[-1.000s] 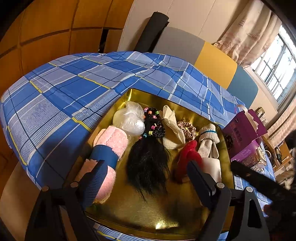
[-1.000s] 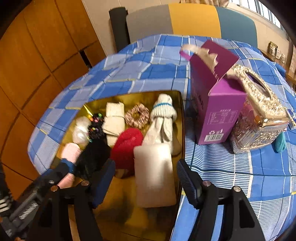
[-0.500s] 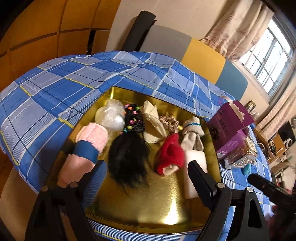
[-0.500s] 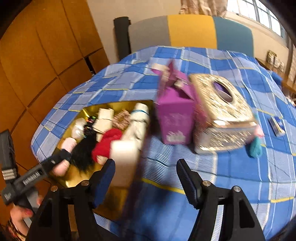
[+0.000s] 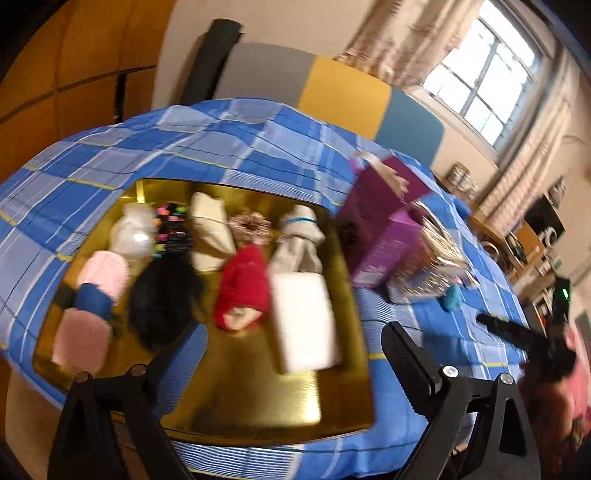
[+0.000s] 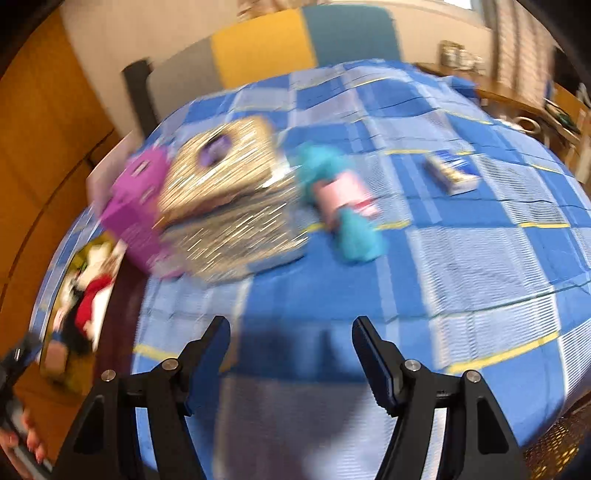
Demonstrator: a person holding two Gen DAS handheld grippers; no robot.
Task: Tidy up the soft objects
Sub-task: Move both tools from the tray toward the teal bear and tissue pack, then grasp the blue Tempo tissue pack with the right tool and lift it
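Over the gold tray (image 5: 258,398) my left gripper (image 5: 291,343) is opening, empty; soft items fill the tray. My right gripper (image 6: 291,336) gapes empty near the teal-pink roll (image 6: 343,203).

Wood panelling (image 5: 55,66) is seen beside a cream wall (image 5: 280,26); daylight is admitted through a curtained window (image 5: 487,77).
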